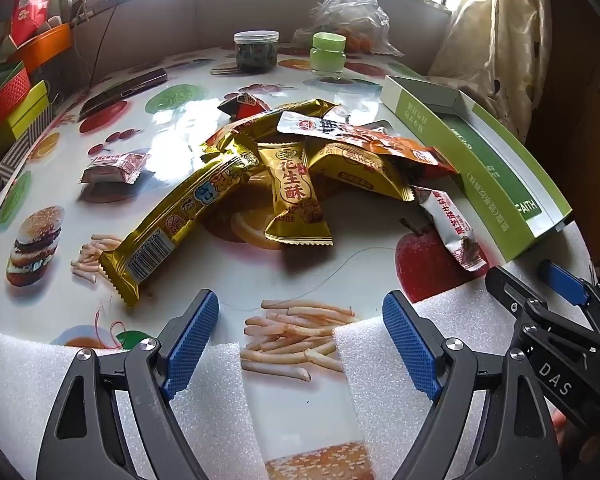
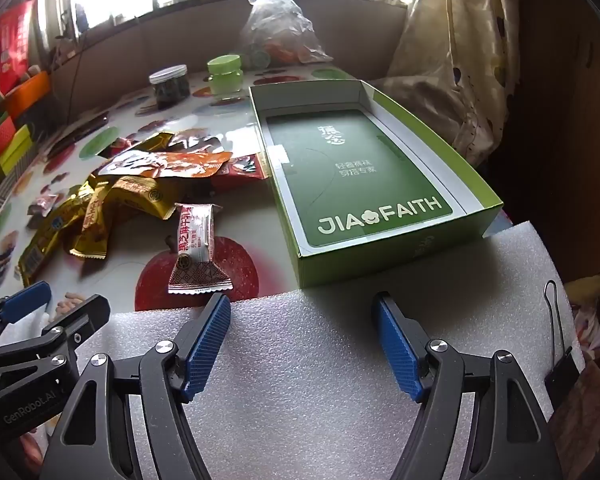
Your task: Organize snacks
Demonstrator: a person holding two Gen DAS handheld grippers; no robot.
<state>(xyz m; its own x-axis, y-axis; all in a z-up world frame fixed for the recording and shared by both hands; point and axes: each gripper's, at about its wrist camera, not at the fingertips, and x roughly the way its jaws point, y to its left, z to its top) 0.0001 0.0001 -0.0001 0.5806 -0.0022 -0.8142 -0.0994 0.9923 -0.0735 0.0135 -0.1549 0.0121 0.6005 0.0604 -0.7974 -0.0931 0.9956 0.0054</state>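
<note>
A pile of snack packets lies mid-table: a long gold bar (image 1: 180,216), a gold peanut-crisp packet (image 1: 296,196), an orange-and-white pouch (image 1: 364,136) and a white-and-red bar (image 1: 454,226), which also shows in the right wrist view (image 2: 196,244). A small red-and-white packet (image 1: 114,168) lies apart on the left. An open green box (image 2: 384,252) with nothing in it stands to the right of the pile. My left gripper (image 1: 300,316) is open and empty, near the table's front edge before the pile. My right gripper (image 2: 302,312) is open and empty over white foam, before the box.
White foam sheets (image 2: 300,360) cover the table's near edge. A dark jar (image 1: 256,50), a green jar (image 1: 328,54), a plastic bag (image 1: 348,12) and a phone (image 1: 124,90) lie at the back. Coloured boxes (image 1: 8,100) stand at the left. A curtain (image 2: 460,60) hangs at the right.
</note>
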